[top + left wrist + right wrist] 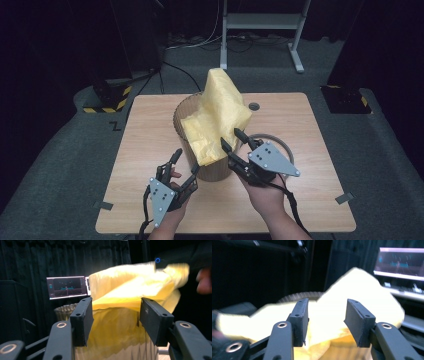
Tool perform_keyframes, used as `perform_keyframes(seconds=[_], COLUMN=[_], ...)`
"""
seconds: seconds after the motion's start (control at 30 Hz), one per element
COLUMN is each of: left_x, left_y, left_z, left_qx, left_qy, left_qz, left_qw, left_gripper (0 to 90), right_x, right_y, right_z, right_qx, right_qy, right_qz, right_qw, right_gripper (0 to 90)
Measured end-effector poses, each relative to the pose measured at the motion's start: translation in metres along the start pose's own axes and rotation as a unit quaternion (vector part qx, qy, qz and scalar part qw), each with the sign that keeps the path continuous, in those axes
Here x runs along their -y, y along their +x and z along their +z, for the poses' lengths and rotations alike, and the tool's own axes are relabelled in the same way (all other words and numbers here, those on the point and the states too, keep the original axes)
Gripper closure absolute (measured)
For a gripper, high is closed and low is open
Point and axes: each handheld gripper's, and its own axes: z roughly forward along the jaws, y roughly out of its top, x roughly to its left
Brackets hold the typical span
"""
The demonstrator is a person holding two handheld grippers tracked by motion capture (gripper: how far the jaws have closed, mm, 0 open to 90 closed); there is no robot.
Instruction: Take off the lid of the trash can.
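A yellow plastic bag (220,115) sticks up out of a brown corrugated cardboard bin (214,171) at the middle of the wooden table (145,130), its edge draped over the bin's near rim. My left gripper (186,161) is open at the bin's lower left side, one fingertip close to the wall. In the left gripper view the bag (125,285) and bin wall lie beyond the spread jaws of that gripper (115,320). My right gripper (231,138) is open at the bin's right side, tips just short of the bag's hanging edge. The bag (357,292) fills the gap ahead of its jaws (325,312), unpinched.
A grey ring (274,138) lies on the table behind the right gripper, and a cable hole (254,106) sits at the far edge. Tape pieces (345,198) mark the table's near corners. A lit monitor (67,287) stands off the table, and a metal stand (260,25) is beyond it.
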Motion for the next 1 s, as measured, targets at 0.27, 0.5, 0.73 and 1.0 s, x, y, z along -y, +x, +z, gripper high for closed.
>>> perform_keyframes(seconds=[0.27, 0.5, 0.73, 1.0], left_x=[0.001, 0.002, 0.002, -0.009], left_y=[-0.01, -0.026, -0.027, -0.002], left_z=[-0.001, 0.015, 0.026, 0.009], left_qx=[0.027, 0.055, 0.049, 0.008], left_qy=[-0.006, 0.007, 0.031, 0.011], left_qz=[-0.02, -0.026, -0.029, -0.025], left_qw=[0.9994, 0.9981, 0.9979, 0.9996], left_gripper=[42.3, 40.5, 82.7, 90.0], right_x=[0.021, 0.023, 0.023, 0.008], right_y=[-0.006, -0.003, -0.003, -0.023], right_z=[-0.002, -0.003, -0.002, -0.003], right_qx=[0.009, 0.012, 0.007, 0.029], right_qy=[-0.005, -0.01, -0.012, -0.033], right_qz=[0.005, 0.003, 0.002, 0.006], right_qw=[0.9999, 0.9999, 0.9999, 0.999], right_gripper=[77.6, 81.1, 84.8, 89.1])
